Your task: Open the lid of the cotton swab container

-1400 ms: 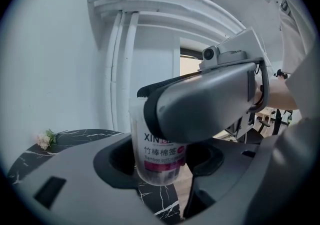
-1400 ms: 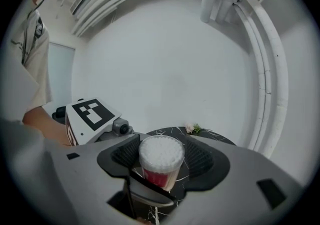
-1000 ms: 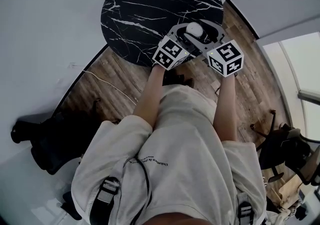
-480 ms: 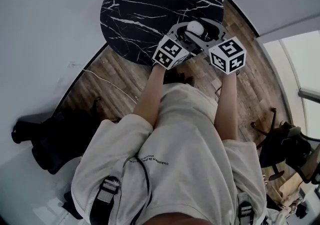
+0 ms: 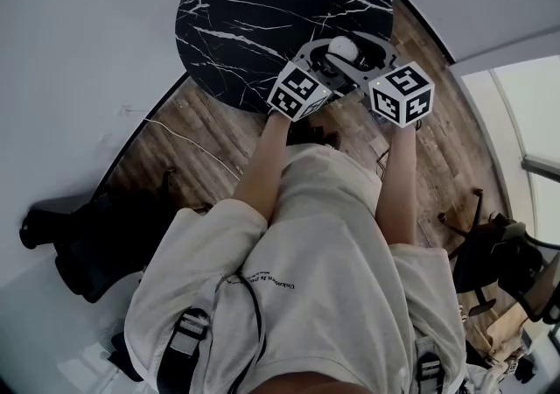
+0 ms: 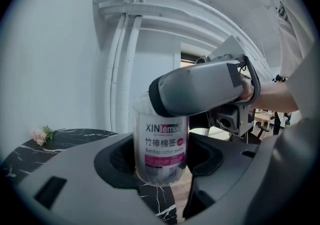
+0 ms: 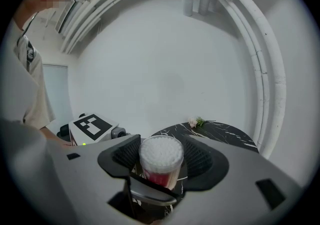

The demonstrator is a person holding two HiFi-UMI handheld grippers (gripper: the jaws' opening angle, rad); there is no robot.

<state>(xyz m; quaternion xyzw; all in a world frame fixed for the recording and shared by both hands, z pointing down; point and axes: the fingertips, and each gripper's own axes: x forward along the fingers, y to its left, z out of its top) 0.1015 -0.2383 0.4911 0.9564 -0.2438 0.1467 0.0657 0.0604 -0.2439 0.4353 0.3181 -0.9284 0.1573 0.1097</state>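
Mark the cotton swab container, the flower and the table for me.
cotton swab container (image 6: 161, 141), left gripper view, on its label.
flower (image 7: 193, 121), right gripper view, on the bloom.
table (image 5: 254, 16), head view, bare top.

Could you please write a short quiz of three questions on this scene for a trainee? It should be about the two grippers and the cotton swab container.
1. True or false: the cotton swab container lies on its side on the black marble table.
2. What stands between the jaws of the left gripper? A) a flower B) the cotton swab container C) nothing
3. Fill in the missing word: the right gripper has its jaws round the container's ____ end, where the white swab tips show.

Key
1. False. It stands upright between the jaws.
2. B
3. top
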